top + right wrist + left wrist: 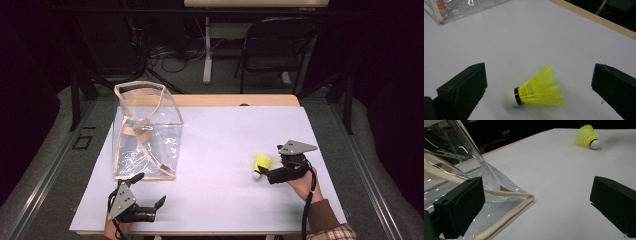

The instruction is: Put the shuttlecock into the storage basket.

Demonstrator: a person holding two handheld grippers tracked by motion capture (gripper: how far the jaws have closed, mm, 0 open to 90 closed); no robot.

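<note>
High view: the shuttlecock (pixel 262 164) lies on the table (pixel 220 150) at the right gripper (pixel 262 172); the left gripper (pixel 148 189) sits beside the bag (pixel 145 131).

Left gripper view: jaws wide apart, holding nothing, at the bag's corner.

Right gripper view: jaws wide apart, flanking the shuttlecock without touching it.

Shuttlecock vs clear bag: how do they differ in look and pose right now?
The shuttlecock is opaque yellow with a white cap; the clear bag is see-through plastic with cream trim. The shuttlecock lies on its side; the bag stands upright with its top open. The shuttlecock sits between the open jaws of the right gripper, while the bag's bottom corner lies beside the open left gripper. Both rest on the white table, neither one gripped.
</note>
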